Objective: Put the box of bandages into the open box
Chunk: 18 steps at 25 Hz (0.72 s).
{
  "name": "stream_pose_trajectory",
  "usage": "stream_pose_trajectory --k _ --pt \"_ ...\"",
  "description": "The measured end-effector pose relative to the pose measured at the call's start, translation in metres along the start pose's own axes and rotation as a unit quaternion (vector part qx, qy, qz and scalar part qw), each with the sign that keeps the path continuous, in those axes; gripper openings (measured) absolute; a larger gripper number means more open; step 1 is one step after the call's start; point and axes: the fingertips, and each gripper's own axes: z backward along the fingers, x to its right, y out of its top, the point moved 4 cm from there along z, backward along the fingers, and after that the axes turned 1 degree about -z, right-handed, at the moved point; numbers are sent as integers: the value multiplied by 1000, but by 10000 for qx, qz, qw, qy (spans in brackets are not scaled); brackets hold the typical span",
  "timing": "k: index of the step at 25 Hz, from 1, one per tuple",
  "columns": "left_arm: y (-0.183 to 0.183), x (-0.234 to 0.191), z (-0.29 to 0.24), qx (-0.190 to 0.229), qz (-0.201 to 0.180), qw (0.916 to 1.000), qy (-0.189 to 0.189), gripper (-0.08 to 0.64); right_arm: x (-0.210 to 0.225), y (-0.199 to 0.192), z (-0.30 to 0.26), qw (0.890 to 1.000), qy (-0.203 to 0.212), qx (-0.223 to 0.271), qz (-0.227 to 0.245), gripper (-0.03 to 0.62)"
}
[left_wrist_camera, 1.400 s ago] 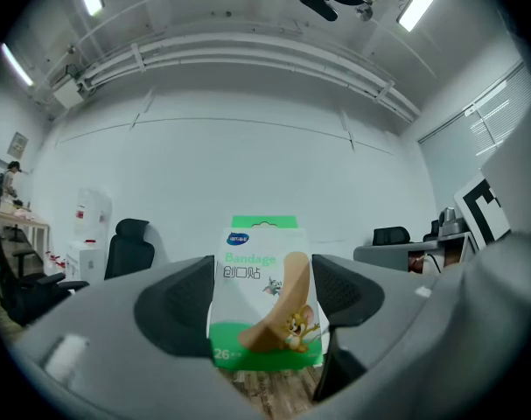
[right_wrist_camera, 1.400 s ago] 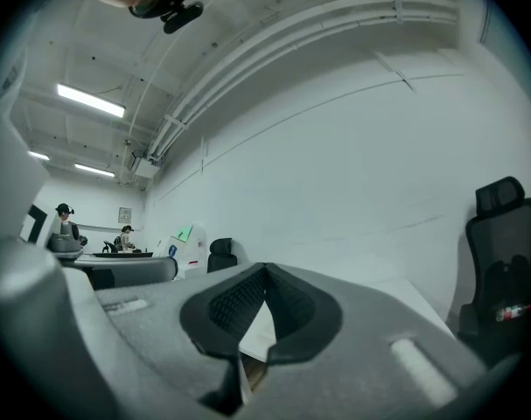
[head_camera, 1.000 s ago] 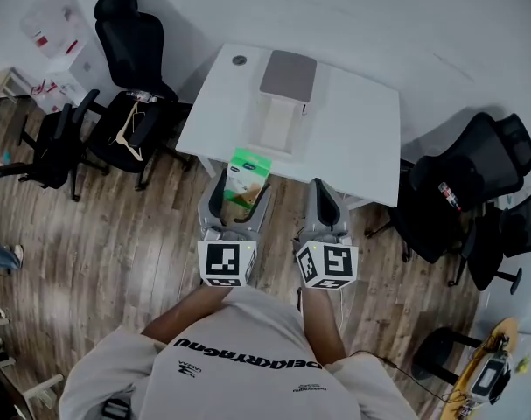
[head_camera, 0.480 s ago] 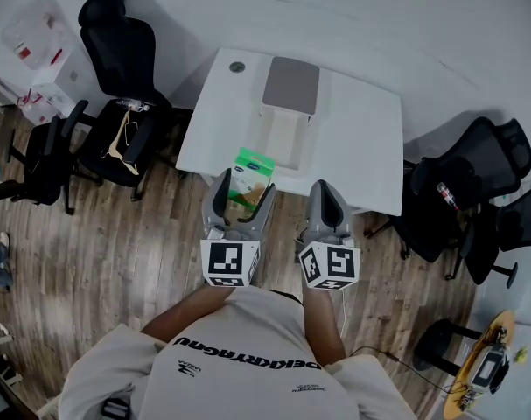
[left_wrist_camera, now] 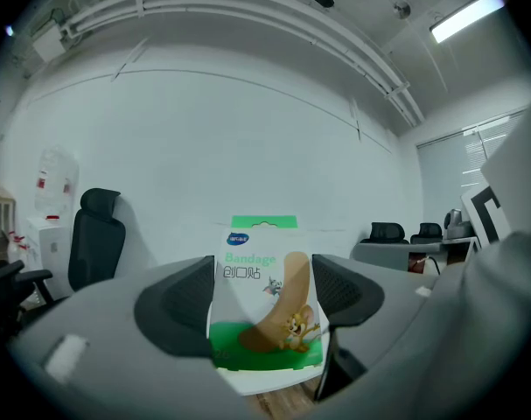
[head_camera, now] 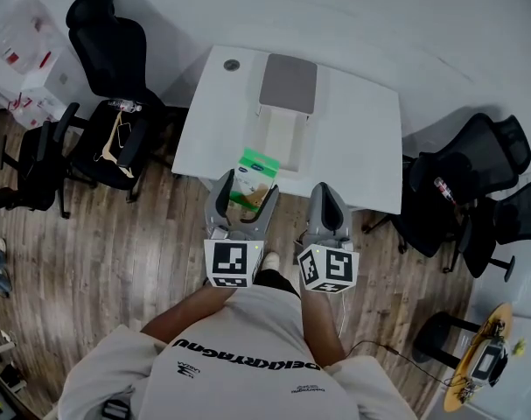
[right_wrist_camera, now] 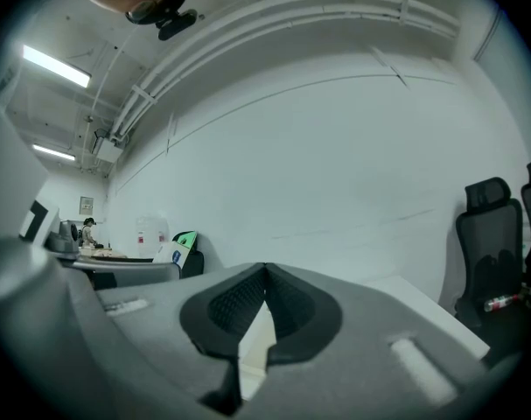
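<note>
Jaws gripping bandage box (left_wrist_camera: 263,300), white table (head_camera: 363,143), wooden floor (head_camera: 116,243)

Head view is dim and grey, with soft shadow under the table (head_camera: 361,147). Gripper views bend fisheye, corners black; strip lights (left_wrist_camera: 471,16) glare.

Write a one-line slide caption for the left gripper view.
Left gripper clamps the bandage box, printed face toward the camera; black chair and white wall behind.
</note>
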Motion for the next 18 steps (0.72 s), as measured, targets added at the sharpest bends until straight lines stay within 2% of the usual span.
stream_pose_trajectory --k 18 --pt "-12 11 -55 -281 -81 9992 276 364 30 -9 -44 9989 415 -132 -154 -2"
